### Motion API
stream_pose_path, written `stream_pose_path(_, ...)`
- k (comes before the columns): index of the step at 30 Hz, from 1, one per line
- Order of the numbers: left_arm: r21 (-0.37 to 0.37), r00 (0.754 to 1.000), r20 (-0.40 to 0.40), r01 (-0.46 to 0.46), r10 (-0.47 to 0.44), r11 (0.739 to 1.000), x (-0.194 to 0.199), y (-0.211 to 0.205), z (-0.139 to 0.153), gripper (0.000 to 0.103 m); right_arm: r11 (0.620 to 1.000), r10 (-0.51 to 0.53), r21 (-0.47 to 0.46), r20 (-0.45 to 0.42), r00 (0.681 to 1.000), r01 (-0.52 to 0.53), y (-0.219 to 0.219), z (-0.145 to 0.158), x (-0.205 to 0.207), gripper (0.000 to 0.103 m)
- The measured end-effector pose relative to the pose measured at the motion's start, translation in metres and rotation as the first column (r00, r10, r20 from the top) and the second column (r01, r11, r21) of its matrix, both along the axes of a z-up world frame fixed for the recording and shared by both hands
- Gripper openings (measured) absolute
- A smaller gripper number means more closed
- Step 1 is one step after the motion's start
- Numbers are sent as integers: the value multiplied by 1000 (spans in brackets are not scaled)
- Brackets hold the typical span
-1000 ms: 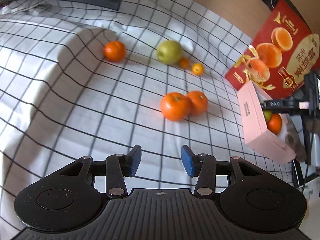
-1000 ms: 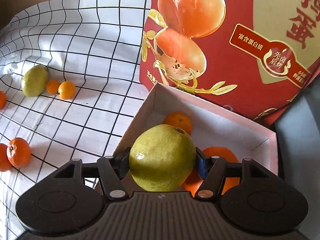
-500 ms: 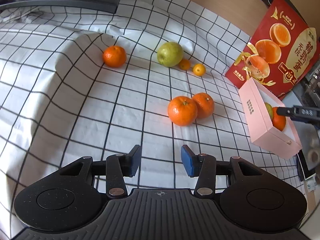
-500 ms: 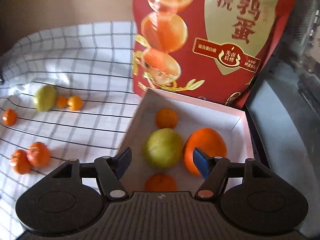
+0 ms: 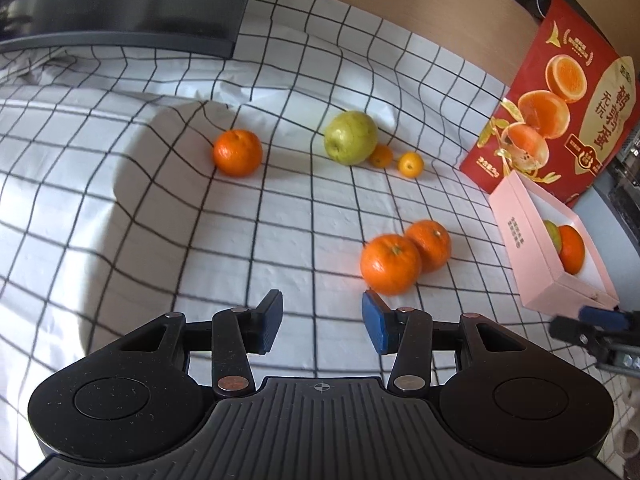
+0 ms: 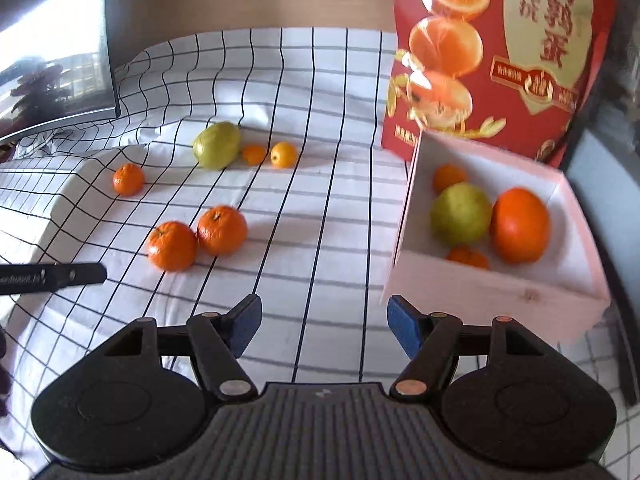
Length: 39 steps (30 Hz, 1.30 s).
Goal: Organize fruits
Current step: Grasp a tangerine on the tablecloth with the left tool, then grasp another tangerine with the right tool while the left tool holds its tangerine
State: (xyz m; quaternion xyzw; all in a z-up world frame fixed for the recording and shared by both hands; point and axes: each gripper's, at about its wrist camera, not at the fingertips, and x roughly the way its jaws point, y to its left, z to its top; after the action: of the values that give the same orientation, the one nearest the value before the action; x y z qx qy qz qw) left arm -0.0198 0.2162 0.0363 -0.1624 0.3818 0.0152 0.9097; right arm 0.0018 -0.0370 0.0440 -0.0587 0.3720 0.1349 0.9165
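Left wrist view: empty, released left claw (image 5: 322, 322) could nudge the round orange mandarin (image 5: 390, 264) at one o'clock, rolling it away.

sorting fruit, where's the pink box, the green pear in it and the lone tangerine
pink box (image 6: 480, 300), right wrist view, front wall
green pear (image 6: 460, 213), right wrist view, middle
lone tangerine (image 5: 237, 153), left wrist view, middle

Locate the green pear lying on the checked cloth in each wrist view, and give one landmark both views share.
Left wrist view: green pear on the cloth, upper centre, just left of two small orange fruits.
Right wrist view: the same pear, upper left of centre, again left of those two small fruits.
Shared landmark: the red carton standing behind the pink box.
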Motion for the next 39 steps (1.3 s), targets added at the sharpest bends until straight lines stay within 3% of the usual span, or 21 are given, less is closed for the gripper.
stream_pose_path(5,67,999,47,-25,22,997,20,17,11,48,998,-12,-65,26,1000,14,-6,-1,-5,70)
stream_pose_path(11,140,996,71,-59,49,988,61,42,23,48,997,-60,-50,-13,998,60,-18,-8,-7,70)
stream_pose_path(18,223,998,-6,-55,58,973,116,52,7,49,994,-87,-69,-39,995,84,-24,-18,-14,70)
stream_pose_path(22,283,998,-39,-42,55,958,132,49,-3,49,991,-102,-91,-43,994,98,-29,-21,-17,70)
stream_pose_path(23,291,998,-44,-39,54,956,135,49,-6,54,990,-107,-95,-46,993,102,-31,-22,-17,70)
stream_pose_path(26,295,997,-66,-24,45,955,144,49,-16,52,989,-117,-97,-61,991,111,-36,-25,-18,70)
stream_pose_path(31,325,997,-64,-7,29,946,143,44,-23,51,989,-105,-111,-79,991,96,-36,-31,-21,70)
stream_pose_path(36,296,997,-61,-23,43,955,118,39,-21,51,989,-56,-142,-81,995,45,-30,-35,-22,71)
stream_pose_path(39,230,998,-63,-17,32,973,92,32,-17,50,991,-24,-136,-82,996,13,-26,-35,-18,71)
